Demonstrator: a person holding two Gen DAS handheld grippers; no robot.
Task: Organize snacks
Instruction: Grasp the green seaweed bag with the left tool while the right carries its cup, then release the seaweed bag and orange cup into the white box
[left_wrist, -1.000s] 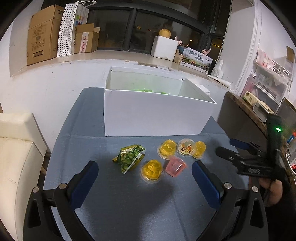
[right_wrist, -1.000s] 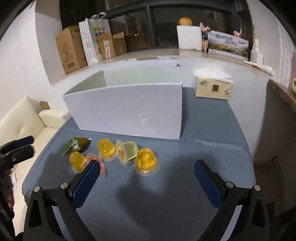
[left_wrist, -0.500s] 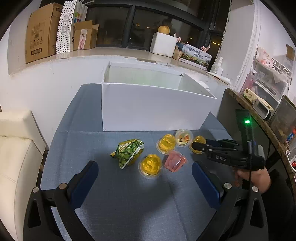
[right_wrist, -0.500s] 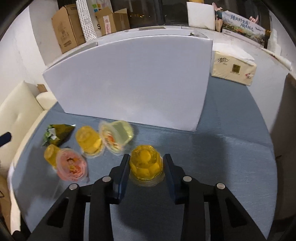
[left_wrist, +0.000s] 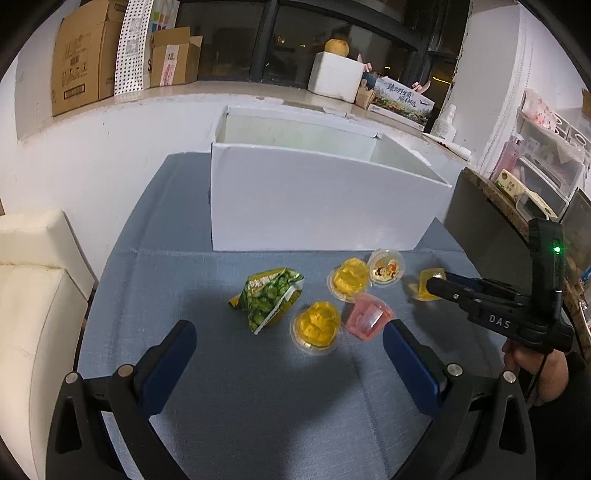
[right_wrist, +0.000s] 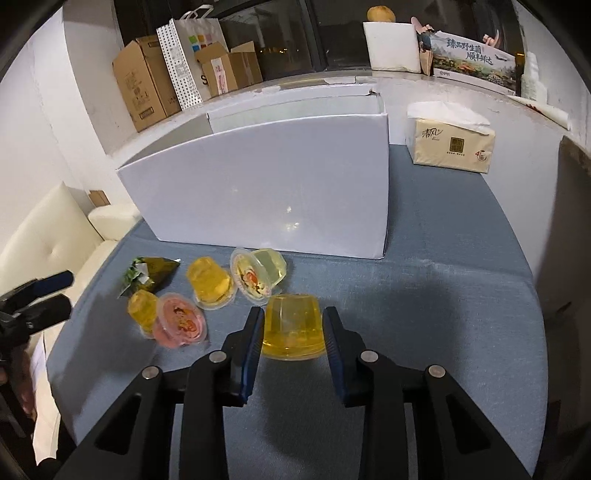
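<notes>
My right claw (right_wrist: 293, 332) holds one yellow jelly cup (right_wrist: 293, 326), left claw (left_wrist: 288, 354) is wide and empty, and five snacks wait outside the white cardboard box (right_wrist: 273, 184).

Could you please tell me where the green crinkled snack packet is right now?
In the left wrist view, the green crinkled snack packet lies on the blue tablecloth, left of the yellow jelly cups, in front of the white cardboard box.
</notes>
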